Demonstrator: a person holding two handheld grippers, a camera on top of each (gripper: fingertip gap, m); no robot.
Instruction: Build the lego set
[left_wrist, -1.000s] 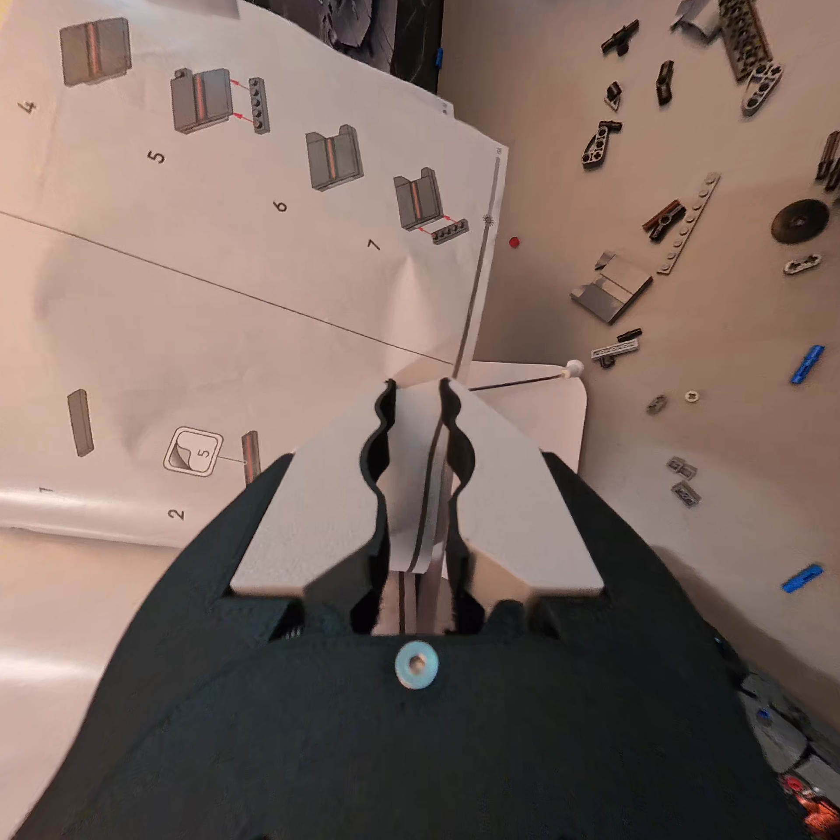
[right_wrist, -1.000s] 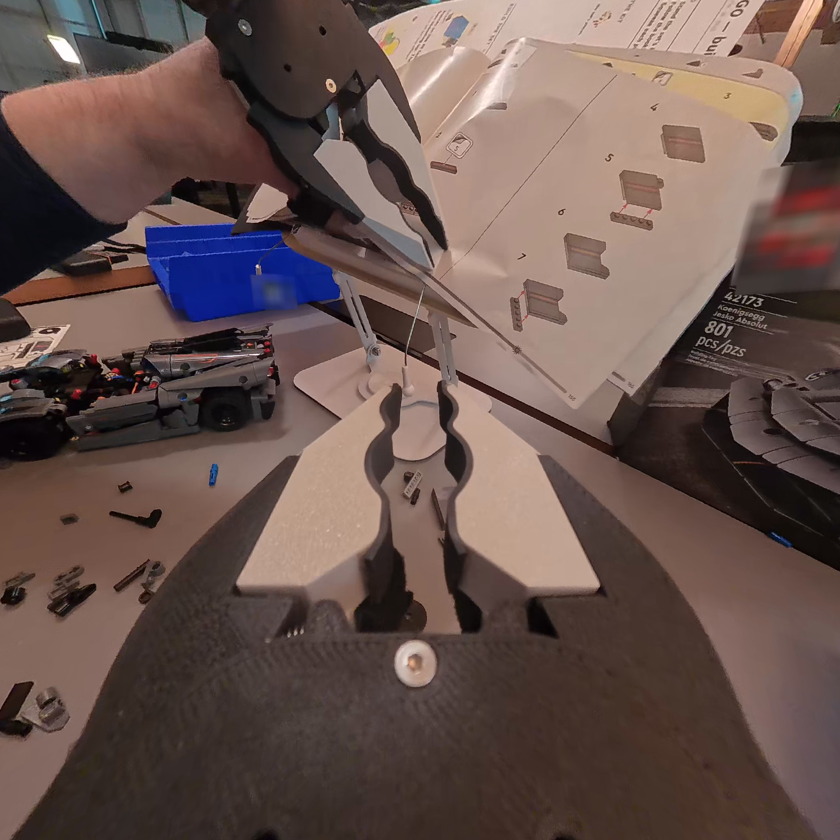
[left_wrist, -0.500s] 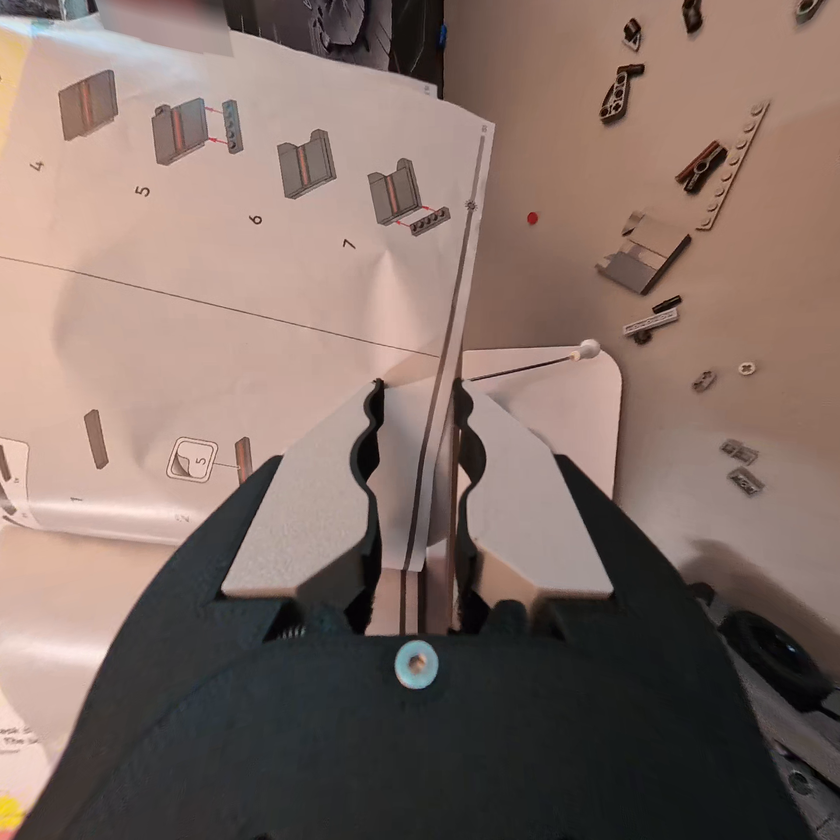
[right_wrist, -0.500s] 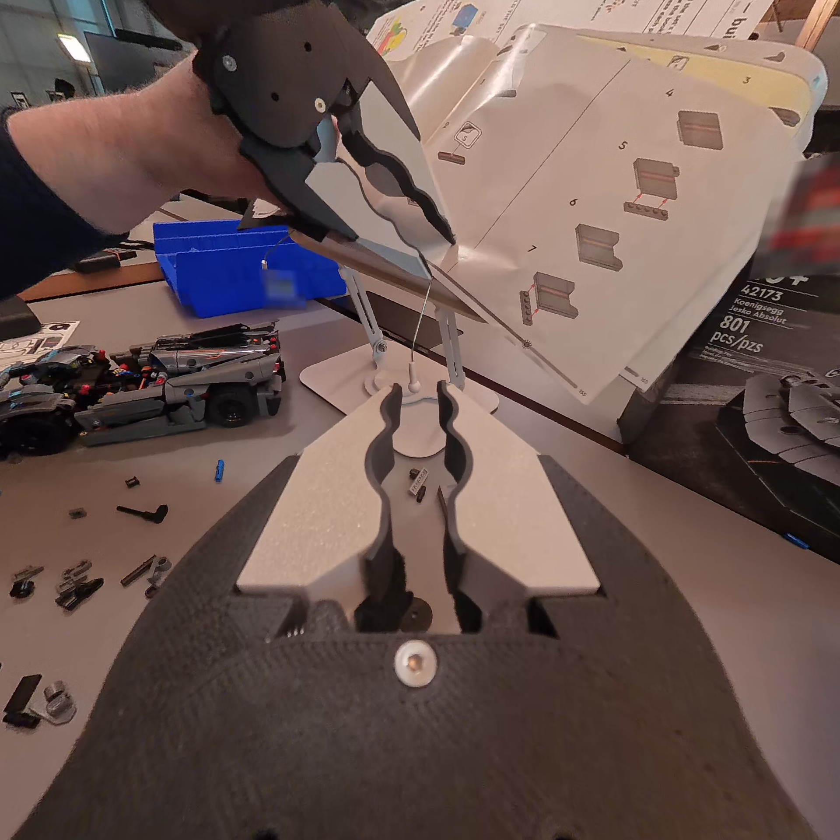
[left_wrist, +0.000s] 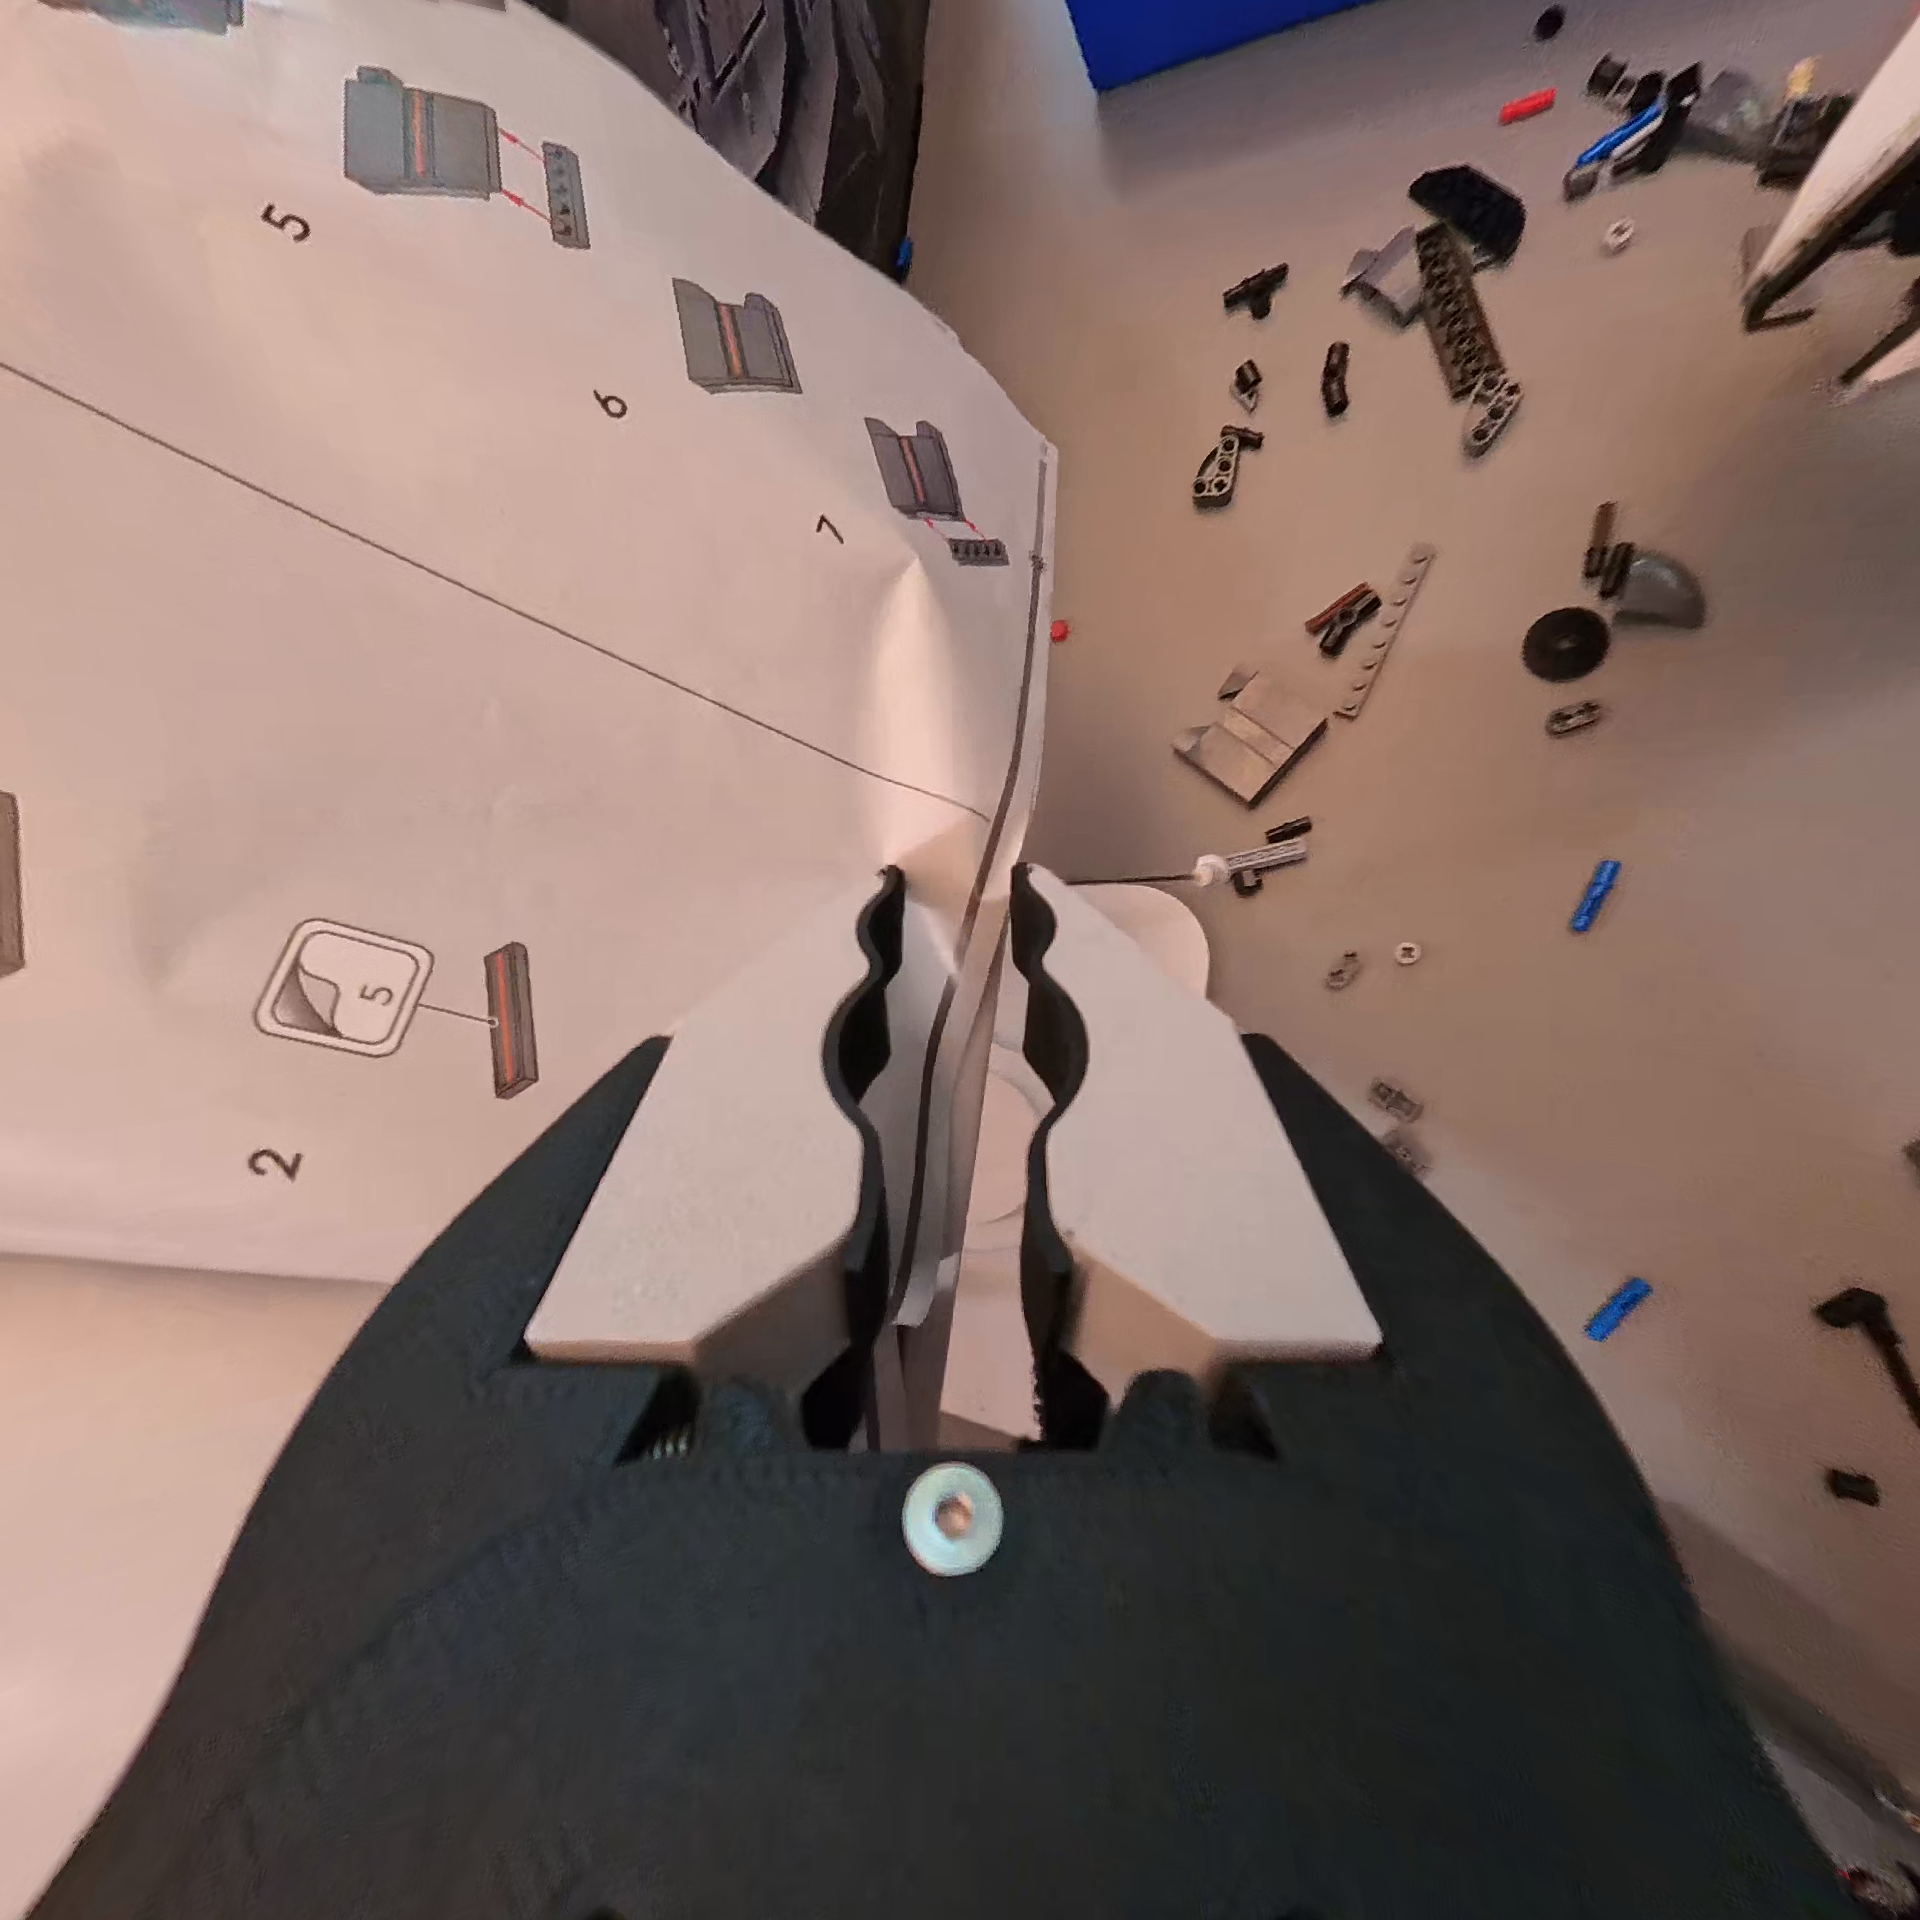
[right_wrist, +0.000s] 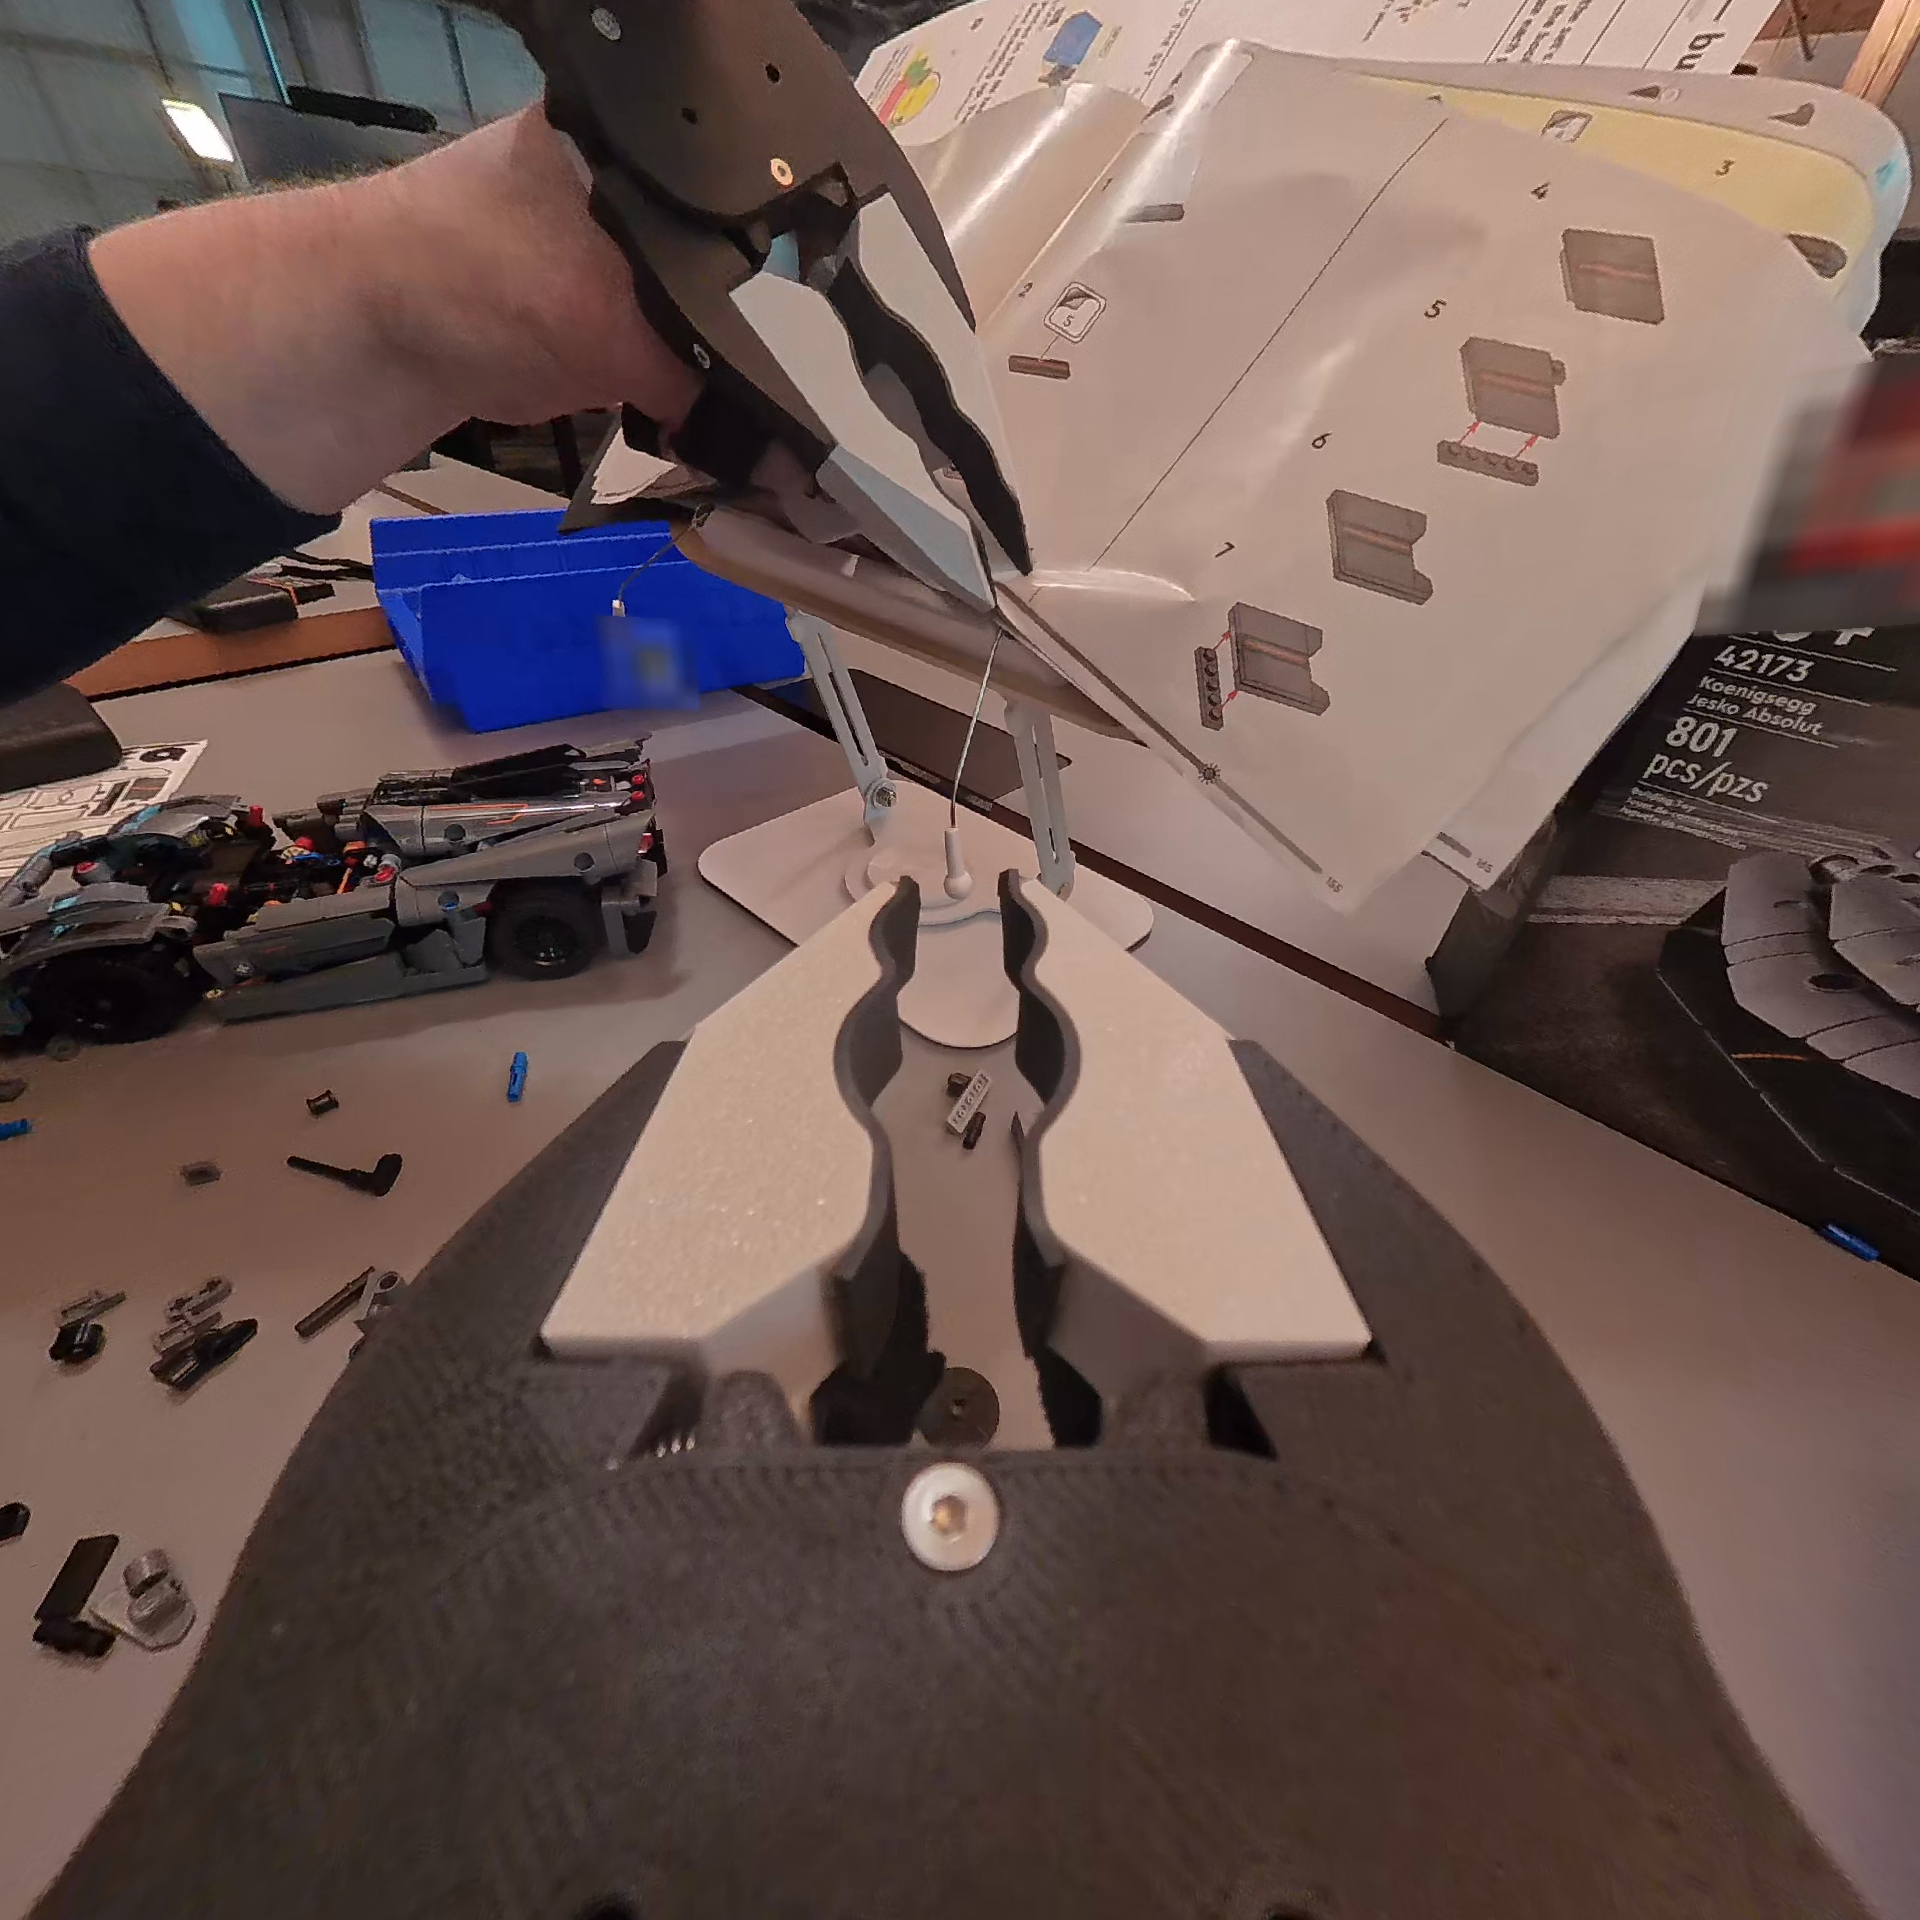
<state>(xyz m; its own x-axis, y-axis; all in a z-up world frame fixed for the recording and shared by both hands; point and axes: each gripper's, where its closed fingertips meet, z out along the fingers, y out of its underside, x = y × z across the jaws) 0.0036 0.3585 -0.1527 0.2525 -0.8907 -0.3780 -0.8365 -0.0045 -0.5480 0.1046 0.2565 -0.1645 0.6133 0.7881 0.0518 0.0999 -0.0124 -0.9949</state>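
Right wrist view: the right tool (right_wrist: 956, 894) hangs open and empty before the stand (right_wrist: 925, 883); above it the left tool (right_wrist: 997, 561) straddles the booklet (right_wrist: 1351, 343) page edge, grip unclear.

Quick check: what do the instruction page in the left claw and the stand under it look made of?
Instruction page: thin matte printed paper; it buckles and creases where the left claw straddles its edge. Stand: probably painted or brushed metal, given its smooth, stiff, thin plate, screw-jointed legs and flat base, though plastic isn't excluded.
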